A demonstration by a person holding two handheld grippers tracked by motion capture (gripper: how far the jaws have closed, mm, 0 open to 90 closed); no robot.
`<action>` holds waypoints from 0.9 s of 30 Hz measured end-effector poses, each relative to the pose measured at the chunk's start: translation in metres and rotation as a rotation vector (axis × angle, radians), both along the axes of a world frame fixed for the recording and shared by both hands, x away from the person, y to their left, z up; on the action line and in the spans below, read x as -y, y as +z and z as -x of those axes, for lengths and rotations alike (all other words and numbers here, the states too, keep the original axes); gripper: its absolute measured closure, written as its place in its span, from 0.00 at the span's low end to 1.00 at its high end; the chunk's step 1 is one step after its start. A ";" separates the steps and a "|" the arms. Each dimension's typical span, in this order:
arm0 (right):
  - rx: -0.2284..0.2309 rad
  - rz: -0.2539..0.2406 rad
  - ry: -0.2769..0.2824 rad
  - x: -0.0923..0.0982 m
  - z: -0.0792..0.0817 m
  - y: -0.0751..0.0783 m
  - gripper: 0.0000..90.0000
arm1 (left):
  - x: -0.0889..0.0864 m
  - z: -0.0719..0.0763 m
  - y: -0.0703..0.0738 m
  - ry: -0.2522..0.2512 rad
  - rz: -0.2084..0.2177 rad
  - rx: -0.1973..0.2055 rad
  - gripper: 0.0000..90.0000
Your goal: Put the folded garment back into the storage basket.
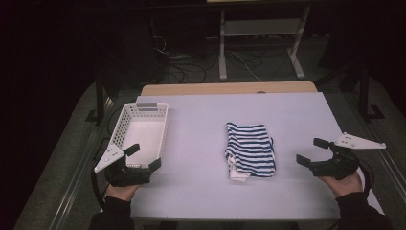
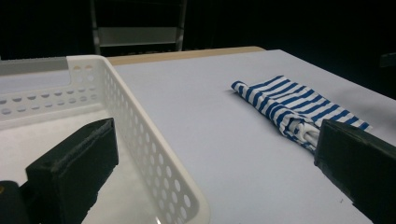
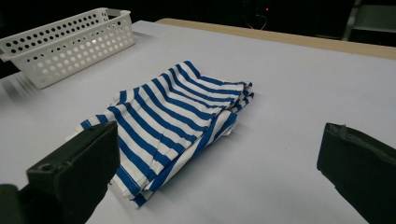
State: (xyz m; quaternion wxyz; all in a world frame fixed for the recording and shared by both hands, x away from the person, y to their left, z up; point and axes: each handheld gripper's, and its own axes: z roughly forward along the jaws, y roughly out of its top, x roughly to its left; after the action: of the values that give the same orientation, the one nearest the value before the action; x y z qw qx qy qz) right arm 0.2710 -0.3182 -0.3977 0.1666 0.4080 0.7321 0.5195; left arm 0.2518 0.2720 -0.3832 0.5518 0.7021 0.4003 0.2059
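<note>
While both claws gape wide, left claw (image 1: 142,156) over basket (image 1: 119,124) rim, right claw (image 1: 313,151) near table (image 1: 201,191) edge, striped cloth (image 1: 251,150) between.

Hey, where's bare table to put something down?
Between the white perforated plastic basket and the folded blue-and-white striped cloth; beyond the cloth toward the far edge; between cloth and right gripper. Crowded near the left gripper, beside the basket.

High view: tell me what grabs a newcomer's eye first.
The blue-and-white striped cloth stands out first, lying folded near the middle of the pale table. Next comes the white perforated basket at the table's left, empty. A hand-held gripper sits at each near corner, left and right, both with jaws open and holding nothing.
</note>
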 end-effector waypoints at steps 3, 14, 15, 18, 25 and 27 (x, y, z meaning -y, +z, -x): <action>-0.001 0.003 0.001 -0.001 0.000 0.000 0.00 | 0.000 0.000 0.000 -0.001 0.001 -0.001 0.00; 0.007 0.005 0.001 -0.003 0.002 0.003 0.00 | 0.002 0.000 0.001 -0.005 -0.005 -0.001 0.00; 0.007 0.005 0.001 -0.003 0.002 0.003 0.00 | 0.002 0.000 0.001 -0.005 -0.002 0.000 0.00; 0.001 0.007 -0.013 -0.005 0.003 0.004 0.00 | 0.005 0.000 0.003 -0.010 -0.010 0.000 0.00; 0.003 0.039 -0.002 -0.014 0.004 0.011 0.00 | 0.012 -0.004 0.008 -0.024 -0.045 -0.011 0.00; 0.007 0.039 0.004 -0.015 0.004 0.012 0.00 | 0.014 -0.005 0.010 -0.032 -0.051 -0.010 0.00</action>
State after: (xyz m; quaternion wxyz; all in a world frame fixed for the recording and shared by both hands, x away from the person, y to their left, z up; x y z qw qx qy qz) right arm 0.2672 -0.3033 -0.3852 0.1760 0.4016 0.7422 0.5069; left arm 0.2564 0.2578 -0.3734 0.5350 0.7233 0.3863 0.2035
